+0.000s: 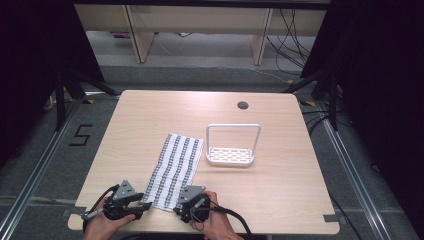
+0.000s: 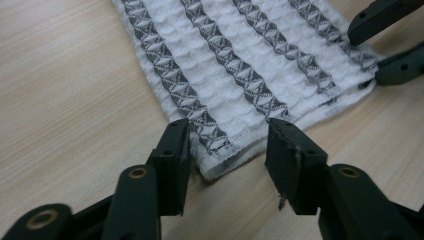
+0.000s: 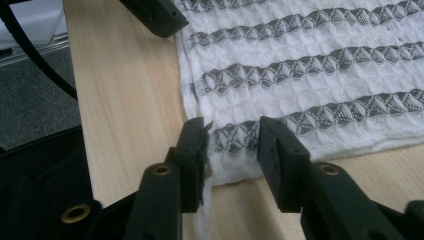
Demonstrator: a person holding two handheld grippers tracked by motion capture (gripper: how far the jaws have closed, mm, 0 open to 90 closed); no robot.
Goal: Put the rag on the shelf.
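Showing a striped towel (image 1: 176, 170) lying flat on the wooden table (image 1: 280, 200), its long axis running from the near edge toward the middle, just left of a white rack (image 1: 232, 155) with a tall hoop handle. Both grippers sit at the towel's near end. Left gripper (image 1: 142, 199): held in the person's left hand (image 1: 102, 225), jaws parted, straddling the near left corner; in the left gripper view (image 2: 227, 145) the corner hem lies between the two black jaws without being pinched. Right gripper (image 1: 181, 202): held in the right hand (image 1: 215, 225), jaws likewise spread; in the right gripper view (image 3: 232, 145) the near right corner sits in the gap, the cloth flat on the wood. Each gripper view also catches the other gripper's jaws at the opposite corner.
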